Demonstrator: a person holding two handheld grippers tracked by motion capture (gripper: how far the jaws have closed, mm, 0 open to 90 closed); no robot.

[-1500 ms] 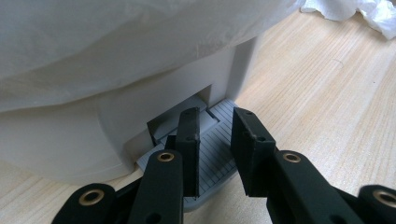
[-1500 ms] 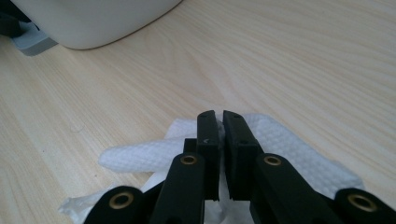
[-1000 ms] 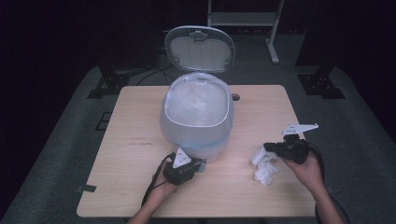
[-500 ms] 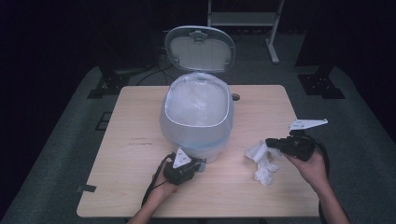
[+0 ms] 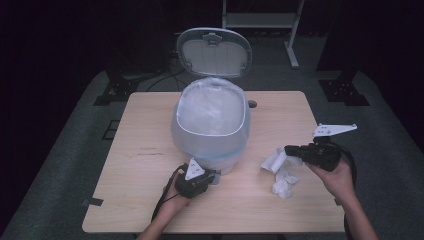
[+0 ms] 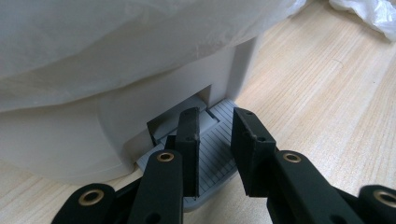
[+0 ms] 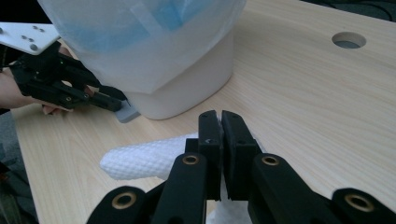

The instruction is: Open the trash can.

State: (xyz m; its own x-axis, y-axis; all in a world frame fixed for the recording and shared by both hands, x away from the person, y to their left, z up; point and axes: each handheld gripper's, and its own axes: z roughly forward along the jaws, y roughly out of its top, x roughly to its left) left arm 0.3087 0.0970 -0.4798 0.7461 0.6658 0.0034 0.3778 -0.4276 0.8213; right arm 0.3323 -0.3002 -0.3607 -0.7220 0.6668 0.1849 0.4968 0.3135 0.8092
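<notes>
Two grippers share the job, and we have each of them busy. Our left gripper (image 5: 212,176) sits low at the foot of the white pedal bin (image 5: 210,127), its jaws set narrow and pressing down on the grey ribbed foot pedal (image 6: 212,156) with nothing clamped between them; in the left gripper view one jaw reaches into the slot where the pedal enters the bin's base. We judge that this is what keeps the lid (image 5: 215,51) standing upright behind the bin, whose mouth is lined with a clear plastic bag (image 5: 212,107). Our right gripper (image 5: 289,149) has its jaws squeezed together on a crumpled white paper towel (image 5: 284,172), which hangs from them just above the wooden table (image 5: 145,200), to the right of the bin and apart from it. In the right gripper view the towel (image 7: 144,161) trails out to the left from the pinched jaws. So the opening and the pick-up look done. What we have left: carrying the towel over the open rim, letting it drop into the bag, then easing off the pedal so the lid can close.
</notes>
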